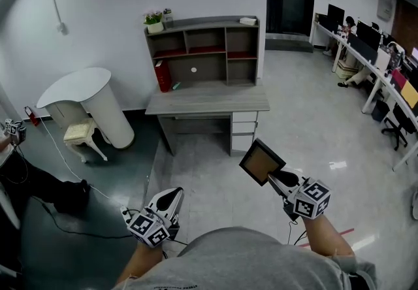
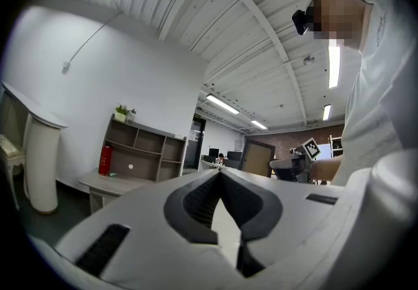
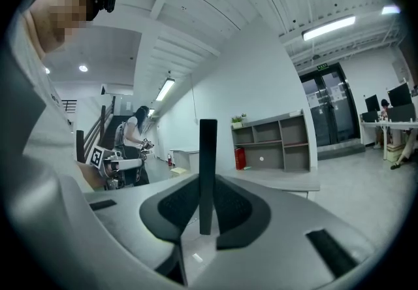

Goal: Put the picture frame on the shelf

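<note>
Frame: dark rim, brown panel. It is clamped by its lower edge in the right tongs, whose jaws stand part-way in, closed on it. The right gripper view shows it edge-on between the pads. It hangs in the air over the floor, well apart from the shelf.

Left tongs: jaws together, tips touching, nothing between them. Held low, near the person's body.

Shelf: grey, 2 rows of compartments, standing at the back of a desk against the wall. A red item stands at the lower left and a plant sits on top. Several compartments look free.

Progress, as judged: pick-up done. The carry to the desk, the placing and the release are all left.

Not legible:
- whether the brown panel is the frame's front or back
- whether it has a stand
- which compartment is meant
- both forearms, cut off by the torso at the head view's lower edge
</note>
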`<state>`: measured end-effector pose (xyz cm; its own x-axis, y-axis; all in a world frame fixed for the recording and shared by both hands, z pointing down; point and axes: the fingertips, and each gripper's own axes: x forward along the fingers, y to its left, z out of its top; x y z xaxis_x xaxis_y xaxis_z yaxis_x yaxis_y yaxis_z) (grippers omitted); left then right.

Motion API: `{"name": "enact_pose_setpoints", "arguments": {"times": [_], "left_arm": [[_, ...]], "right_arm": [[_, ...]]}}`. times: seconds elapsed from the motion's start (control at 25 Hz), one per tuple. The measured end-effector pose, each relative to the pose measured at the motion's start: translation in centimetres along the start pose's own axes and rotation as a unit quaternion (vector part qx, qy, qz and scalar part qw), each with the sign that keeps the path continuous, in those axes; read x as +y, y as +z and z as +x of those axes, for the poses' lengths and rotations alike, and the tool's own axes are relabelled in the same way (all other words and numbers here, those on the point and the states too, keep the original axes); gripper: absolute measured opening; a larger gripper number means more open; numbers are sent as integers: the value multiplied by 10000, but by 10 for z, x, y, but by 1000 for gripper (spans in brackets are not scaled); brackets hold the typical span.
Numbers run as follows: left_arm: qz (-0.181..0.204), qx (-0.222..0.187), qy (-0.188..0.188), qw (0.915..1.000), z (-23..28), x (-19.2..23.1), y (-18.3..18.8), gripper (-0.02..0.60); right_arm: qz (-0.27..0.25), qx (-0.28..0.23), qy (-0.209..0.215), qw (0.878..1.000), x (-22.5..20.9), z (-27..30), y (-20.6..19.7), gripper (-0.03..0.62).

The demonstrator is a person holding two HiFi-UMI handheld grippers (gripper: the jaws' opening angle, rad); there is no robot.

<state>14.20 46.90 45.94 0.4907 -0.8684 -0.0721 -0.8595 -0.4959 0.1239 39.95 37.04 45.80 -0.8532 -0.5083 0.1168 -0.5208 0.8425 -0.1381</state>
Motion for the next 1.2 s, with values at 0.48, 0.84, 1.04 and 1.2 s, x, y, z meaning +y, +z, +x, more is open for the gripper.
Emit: {"name": "enact_pose_setpoints", "arguments": {"times": [0.48, 0.84, 1.04, 1.2], "left_arm": [[-82, 93, 79, 9999, 57, -61, -22, 8], [-126, 168, 142, 9997, 72, -40, -24, 8], [-124, 171, -42, 9998, 89, 3, -29, 9], [-120, 116, -238, 9996, 106, 60, -26, 8]], "right_arm": [[-81, 56, 203, 9997, -59, -48, -8, 74], [-37, 109, 291, 9995, -72, -25, -9, 74], [-107, 134, 200, 9997, -82, 15, -5, 74], [-143, 140, 22, 9998, -93, 67, 0, 74]]}}
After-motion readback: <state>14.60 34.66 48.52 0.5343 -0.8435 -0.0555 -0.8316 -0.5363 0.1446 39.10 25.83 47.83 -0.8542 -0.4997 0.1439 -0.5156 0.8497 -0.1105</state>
